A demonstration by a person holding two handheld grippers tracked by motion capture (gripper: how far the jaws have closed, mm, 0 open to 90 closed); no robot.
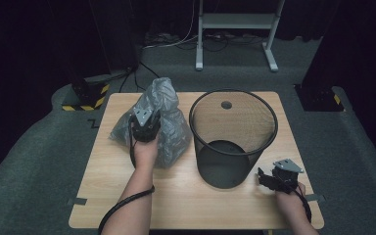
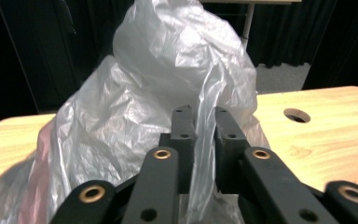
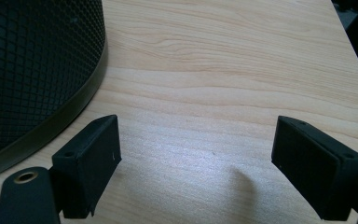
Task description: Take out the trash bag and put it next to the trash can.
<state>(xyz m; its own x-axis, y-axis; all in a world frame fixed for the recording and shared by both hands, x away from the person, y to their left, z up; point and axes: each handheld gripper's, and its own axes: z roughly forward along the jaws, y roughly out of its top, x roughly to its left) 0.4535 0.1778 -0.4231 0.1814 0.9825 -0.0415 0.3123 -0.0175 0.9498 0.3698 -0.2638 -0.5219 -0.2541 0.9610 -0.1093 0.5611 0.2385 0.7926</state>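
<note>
A crumpled grey translucent plastic bag is heaped on the left half of the wooden table. My left gripper is up against its near side. The jaws stand a narrow gap apart, with a strip of the bag's film running between them. A black mesh waste bin stands upright at centre right. My right gripper rests low by the bin's right base, open wide, with bare tabletop between its jaws.
A round cable hole is in the tabletop behind the bin. A metal stand and loose cables sit on the floor beyond the far edge. Yellow-black striped feet flank the far left corner.
</note>
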